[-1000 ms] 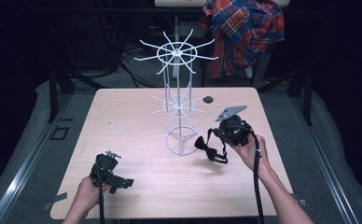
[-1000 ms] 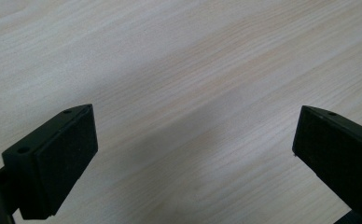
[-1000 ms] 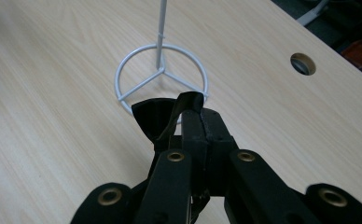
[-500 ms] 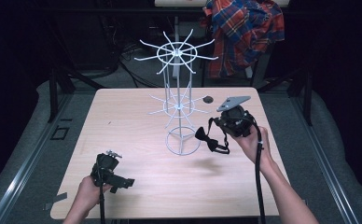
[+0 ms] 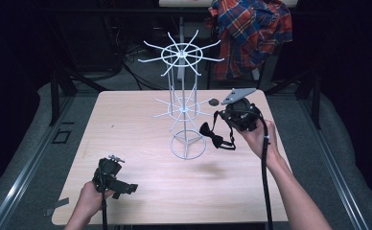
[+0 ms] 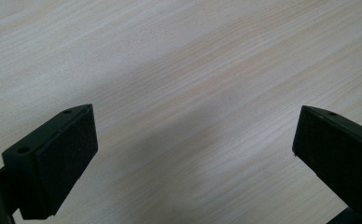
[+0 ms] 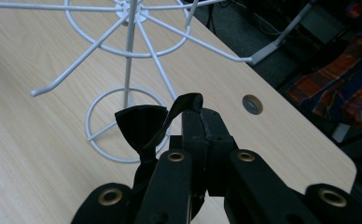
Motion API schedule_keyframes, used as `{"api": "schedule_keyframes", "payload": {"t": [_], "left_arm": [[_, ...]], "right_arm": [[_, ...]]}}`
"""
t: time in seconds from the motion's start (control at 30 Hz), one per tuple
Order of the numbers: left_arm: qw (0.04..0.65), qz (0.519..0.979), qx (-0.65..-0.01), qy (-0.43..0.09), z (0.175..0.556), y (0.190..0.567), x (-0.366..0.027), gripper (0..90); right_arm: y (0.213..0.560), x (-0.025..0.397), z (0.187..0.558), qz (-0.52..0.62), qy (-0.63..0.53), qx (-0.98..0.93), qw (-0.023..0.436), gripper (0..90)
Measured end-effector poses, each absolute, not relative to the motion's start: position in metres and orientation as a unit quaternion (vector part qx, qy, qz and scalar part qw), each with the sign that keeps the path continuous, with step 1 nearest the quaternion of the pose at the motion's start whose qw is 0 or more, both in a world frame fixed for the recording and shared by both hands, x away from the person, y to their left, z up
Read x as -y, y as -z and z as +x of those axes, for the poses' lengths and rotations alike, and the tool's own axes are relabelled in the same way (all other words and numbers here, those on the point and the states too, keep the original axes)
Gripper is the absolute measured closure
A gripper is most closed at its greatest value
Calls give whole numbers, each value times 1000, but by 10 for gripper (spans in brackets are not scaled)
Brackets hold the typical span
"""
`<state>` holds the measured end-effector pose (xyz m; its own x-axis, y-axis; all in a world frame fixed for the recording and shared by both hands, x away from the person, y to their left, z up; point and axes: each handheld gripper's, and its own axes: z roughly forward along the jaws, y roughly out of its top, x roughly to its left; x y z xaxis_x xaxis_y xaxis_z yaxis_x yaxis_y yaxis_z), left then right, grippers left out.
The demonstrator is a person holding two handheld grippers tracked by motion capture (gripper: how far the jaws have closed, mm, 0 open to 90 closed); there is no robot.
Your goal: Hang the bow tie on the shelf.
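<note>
A white wire rack (image 5: pixel 184 109) with two tiers of radiating hooks stands mid-table on a ring base. My right gripper (image 5: pixel 221 116) hovers just right of it, shut on the strap of a black bow tie (image 5: pixel 212 137) that dangles below the jaws. In the right gripper view the bow tie (image 7: pixel 142 123) hangs left of the closed gripper (image 7: pixel 202 123), with the rack (image 7: pixel 130 51) and its hooks just beyond. My left gripper (image 5: pixel 124 188) rests near the table's front left, open. The left gripper view has the gripper (image 6: pixel 195 149) wide apart over bare wood.
The light wooden table (image 5: pixel 126 124) has a small dark round grommet (image 5: pixel 214 101) behind the rack, also seen near the far edge (image 7: pixel 252 104). A plaid shirt (image 5: pixel 251 28) hangs behind the table. Dark floor and metal frames surround it.
My right gripper has risen and moved away from the person with the bow tie, nearer the rack's lower hooks. The left gripper has stayed put.
</note>
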<state>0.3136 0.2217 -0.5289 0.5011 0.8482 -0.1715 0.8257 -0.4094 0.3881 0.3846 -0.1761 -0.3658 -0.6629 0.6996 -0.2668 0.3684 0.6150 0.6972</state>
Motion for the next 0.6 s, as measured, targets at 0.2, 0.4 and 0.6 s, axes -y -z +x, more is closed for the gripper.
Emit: {"api": "schedule_keyframes", "payload": {"t": [0.2, 0.4, 0.6], "left_arm": [[214, 841, -497, -24, 315, 530, -222, 1], [214, 841, -497, -23, 314, 530, -222, 0], [214, 841, -497, -21, 313, 530, -222, 0]], "right_arm": [[363, 170, 395, 301, -304, -862, 272, 898], [369, 167, 405, 306, -305, -862, 265, 897], [375, 165, 413, 315, -303, -863, 252, 897]]}}
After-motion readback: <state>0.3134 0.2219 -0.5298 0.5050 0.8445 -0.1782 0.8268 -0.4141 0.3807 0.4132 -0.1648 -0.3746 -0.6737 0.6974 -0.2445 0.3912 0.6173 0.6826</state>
